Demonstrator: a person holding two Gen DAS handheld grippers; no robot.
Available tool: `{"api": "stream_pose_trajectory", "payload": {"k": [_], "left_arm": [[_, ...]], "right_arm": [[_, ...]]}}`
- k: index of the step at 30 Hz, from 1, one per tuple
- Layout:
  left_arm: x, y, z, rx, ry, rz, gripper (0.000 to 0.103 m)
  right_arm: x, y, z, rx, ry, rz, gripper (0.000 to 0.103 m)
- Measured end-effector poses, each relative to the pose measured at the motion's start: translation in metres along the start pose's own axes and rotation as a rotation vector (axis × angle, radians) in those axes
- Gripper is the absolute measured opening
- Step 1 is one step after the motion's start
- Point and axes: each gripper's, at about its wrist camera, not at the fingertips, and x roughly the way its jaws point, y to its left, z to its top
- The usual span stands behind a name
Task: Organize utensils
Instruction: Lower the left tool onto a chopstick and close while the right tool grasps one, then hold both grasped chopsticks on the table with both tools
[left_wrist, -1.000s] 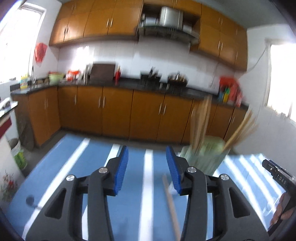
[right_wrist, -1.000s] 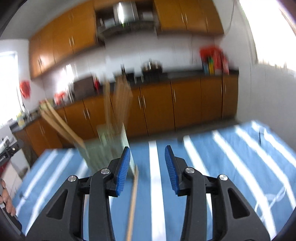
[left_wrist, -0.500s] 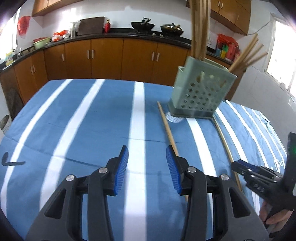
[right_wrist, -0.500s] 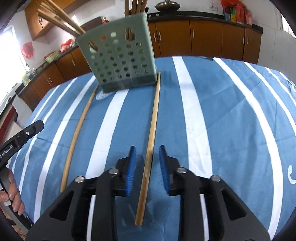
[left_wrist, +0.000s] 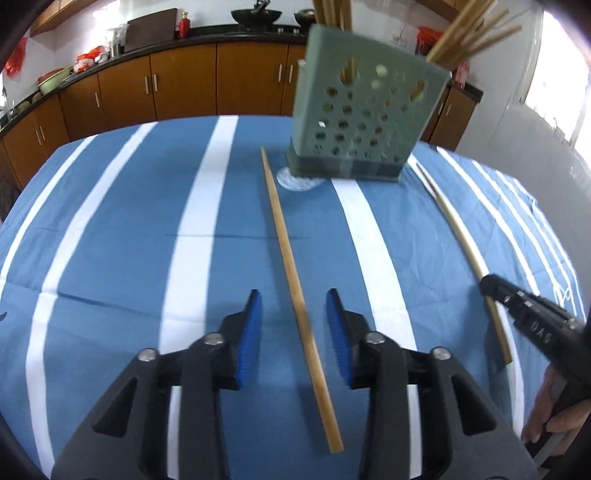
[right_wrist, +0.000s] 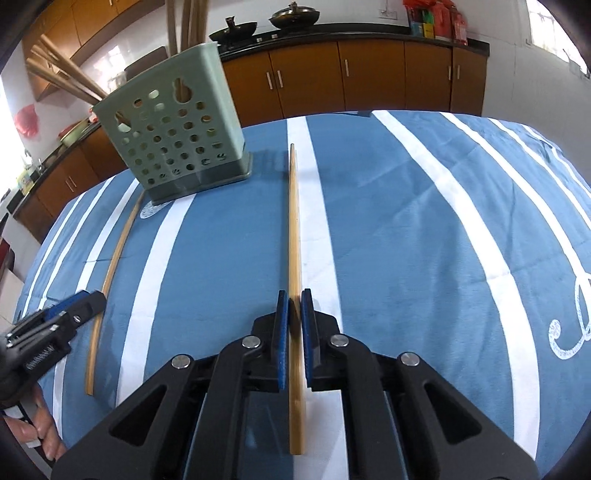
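A pale green perforated utensil holder (left_wrist: 365, 122) with several long chopsticks in it stands at the far side of the blue striped tablecloth (left_wrist: 110, 229). One loose bamboo chopstick (left_wrist: 291, 273) lies on the cloth between the blue pads of my left gripper (left_wrist: 294, 332). Its jaws are closing and the pads stand clear of the stick. A second chopstick (right_wrist: 293, 221) lies to the right of the holder (right_wrist: 173, 147), and my right gripper (right_wrist: 292, 310) is shut on its near part. The left gripper (right_wrist: 86, 302) shows over the other chopstick (right_wrist: 110, 266).
Brown kitchen cabinets (left_wrist: 184, 85) and a dark counter with woks (right_wrist: 291, 16) run behind the table. The cloth drops off at the table's rounded far edge (right_wrist: 424, 114). A hand (left_wrist: 554, 417) holds the right gripper (left_wrist: 493, 288) at the lower right.
Both grippers have come down toward the table and tipped downward. The right jaws have closed onto the right chopstick. The left jaws now straddle the left chopstick and stand narrower.
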Motion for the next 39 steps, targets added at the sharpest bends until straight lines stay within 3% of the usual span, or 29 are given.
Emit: {"api": "stream_pose_trajectory", "payload": {"k": [1, 3, 6, 16, 24, 39], "left_arm": [[0.000, -0.003, -0.001, 0.015, -0.010, 0.022, 0.028], [0.001, -0.004, 0.000, 0.028, -0.011, 0.042, 0.014], [0.002, 0.004, 0.003, 0.007, -0.008, 0.047, 0.008], [0.001, 0.066, 0.015, -0.081, -0.017, 0.144, 0.008], [0.001, 0.069, 0.017, -0.073, -0.031, 0.115, 0.018], [-0.001, 0.076, 0.010, -0.150, -0.044, 0.050, 0.018]], "right_arm": [[0.000, 0.000, 0.000, 0.000, 0.000, 0.001, 0.008], [0.000, 0.000, 0.000, -0.004, -0.001, 0.000, 0.008], [0.000, 0.002, -0.001, -0.015, -0.001, 0.006, 0.008], [0.004, 0.004, 0.007, -0.042, -0.013, -0.016, 0.008], [0.009, 0.005, 0.012, -0.073, -0.004, -0.046, 0.008], [0.010, 0.004, 0.012, -0.071, -0.002, -0.045, 0.009]]}}
